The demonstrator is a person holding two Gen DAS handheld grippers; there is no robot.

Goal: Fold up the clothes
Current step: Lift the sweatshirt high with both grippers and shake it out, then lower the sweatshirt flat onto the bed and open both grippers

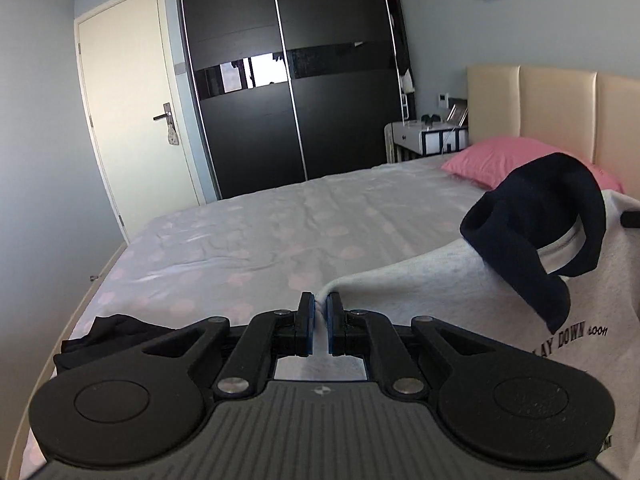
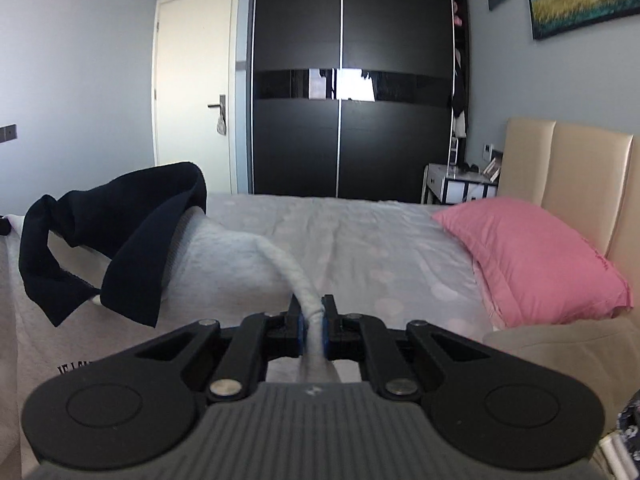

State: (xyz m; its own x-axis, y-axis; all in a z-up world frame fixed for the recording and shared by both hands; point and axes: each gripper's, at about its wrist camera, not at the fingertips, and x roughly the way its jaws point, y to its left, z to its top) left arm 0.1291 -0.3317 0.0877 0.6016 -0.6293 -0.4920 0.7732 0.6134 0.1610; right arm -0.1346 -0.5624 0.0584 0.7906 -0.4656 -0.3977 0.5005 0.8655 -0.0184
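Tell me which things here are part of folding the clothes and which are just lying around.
Part of the job:
- white sweatshirt with dark collar
- left tongs, shut on its edge
- right tongs, shut on its edge

Lying about:
- pink pillow
- dark garment at the bed's edge
- nightstand

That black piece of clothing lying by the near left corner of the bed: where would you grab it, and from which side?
Probably by the raised crumpled fold at the top of the black garment, coming down from above on the near edge of the bed. It lies in a bunched heap with no flat hem showing, so a ridge gives the jaws something to pinch. Both grippers are shut on the white sweatshirt now.
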